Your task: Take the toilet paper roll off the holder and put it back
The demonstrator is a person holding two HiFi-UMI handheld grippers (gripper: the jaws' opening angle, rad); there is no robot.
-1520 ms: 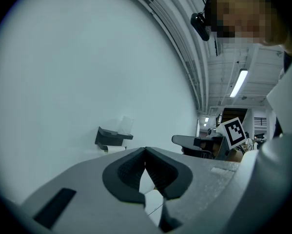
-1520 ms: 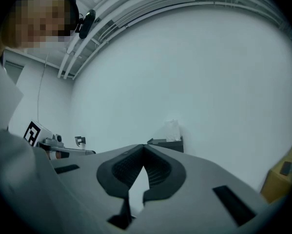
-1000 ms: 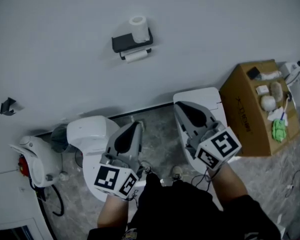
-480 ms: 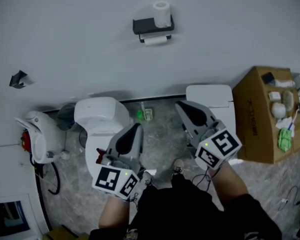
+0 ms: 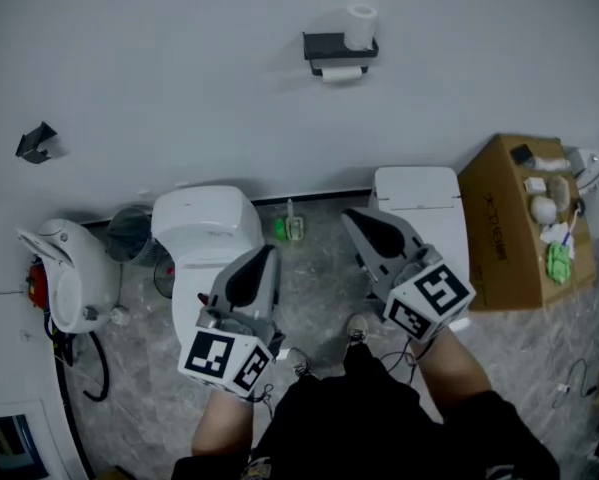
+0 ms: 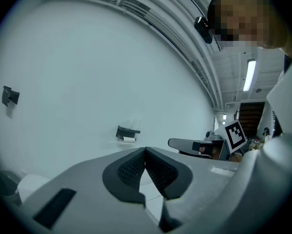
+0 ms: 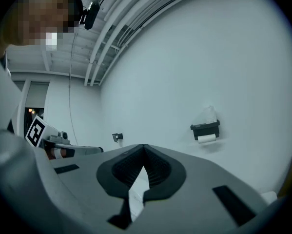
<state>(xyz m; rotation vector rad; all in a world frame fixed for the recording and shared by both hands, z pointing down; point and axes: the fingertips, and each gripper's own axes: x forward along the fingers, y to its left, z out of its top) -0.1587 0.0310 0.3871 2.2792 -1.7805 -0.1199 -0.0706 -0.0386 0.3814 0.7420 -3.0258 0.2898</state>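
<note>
Two rolls [image 5: 360, 26] [image 5: 341, 72]; one holder [image 5: 324, 45]; one cardboard box [image 5: 499, 230].

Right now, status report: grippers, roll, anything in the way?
Left gripper and right gripper shut, empty. Toilet paper roll on the holder, untouched. Toilet by wall below, may crowd approach.

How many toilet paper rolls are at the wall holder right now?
2. The top roll stands upright on the holder; the lower roll hangs under it. White items in the cardboard box might be more rolls, too small to tell.
</note>
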